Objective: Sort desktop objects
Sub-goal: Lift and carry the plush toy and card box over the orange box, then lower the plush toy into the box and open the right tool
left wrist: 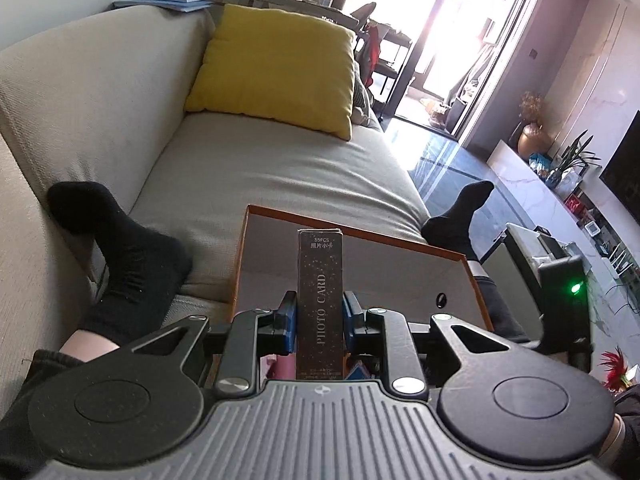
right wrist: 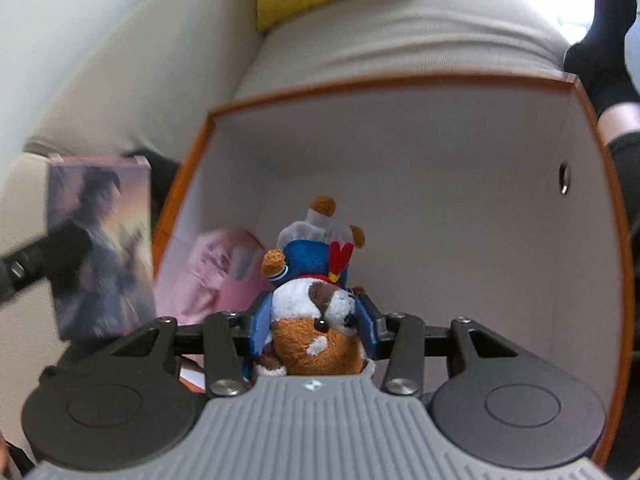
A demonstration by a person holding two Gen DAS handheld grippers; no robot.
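Observation:
My left gripper (left wrist: 320, 314) is shut on a dark, upright box marked PHOTO CARD (left wrist: 320, 280), its blue pads pressing the narrow sides. It hangs over the near rim of an orange storage box with a grey inside (left wrist: 400, 242). In the right wrist view the same card box (right wrist: 100, 248) shows its picture face just left of the storage box's rim (right wrist: 188, 168). My right gripper (right wrist: 314, 320) is shut on a brown and white plush dog in a blue outfit (right wrist: 316, 312), held over the inside of the storage box. A pink item (right wrist: 216, 276) lies at the box's left bottom.
The storage box rests on a beige sofa (left wrist: 260, 168) with a yellow cushion (left wrist: 276, 68) at the far end. A person's feet in black socks lie left (left wrist: 120, 248) and right (left wrist: 460, 216) of the box. Dark floor and a low white cabinet (left wrist: 532, 184) are to the right.

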